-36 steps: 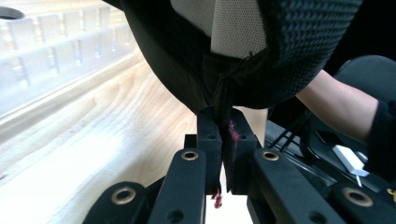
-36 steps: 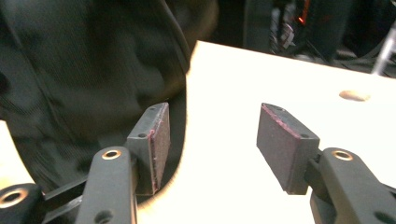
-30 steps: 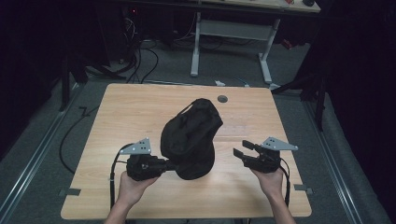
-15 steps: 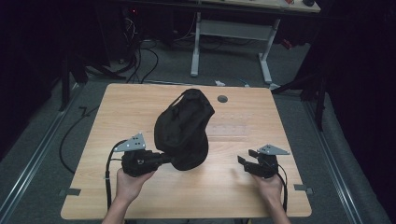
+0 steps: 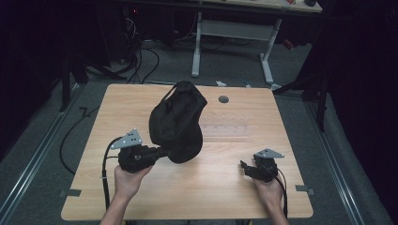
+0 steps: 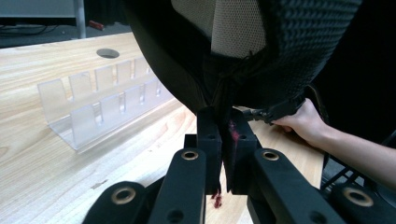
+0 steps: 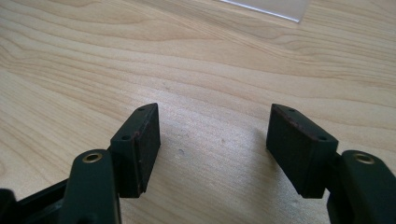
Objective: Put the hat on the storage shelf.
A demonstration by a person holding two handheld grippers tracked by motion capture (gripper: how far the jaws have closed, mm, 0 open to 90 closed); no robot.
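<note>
A black fabric bag (image 5: 176, 122) hangs tilted above the wooden table (image 5: 117, 108), its lower edge pinched in my left gripper (image 5: 162, 152). In the left gripper view the jaws of the left gripper (image 6: 223, 140) are shut on a fold of the bag (image 6: 261, 46), which has a mesh panel and a beige lining. My right gripper (image 5: 244, 168) is low near the table's front right, apart from the bag. The right gripper view has it (image 7: 212, 144) open over bare wood with nothing between the jaws.
A clear plastic slotted rack (image 5: 225, 129) lies on the table right of the bag, also in the left gripper view (image 6: 93, 109). A round cable hole (image 5: 223, 99) sits near the far edge. Beyond the table are cables and a white desk frame (image 5: 197, 42).
The left gripper has lifted the bag up and to the left. The right gripper has drawn back from the bag toward the front right edge, staying open.
</note>
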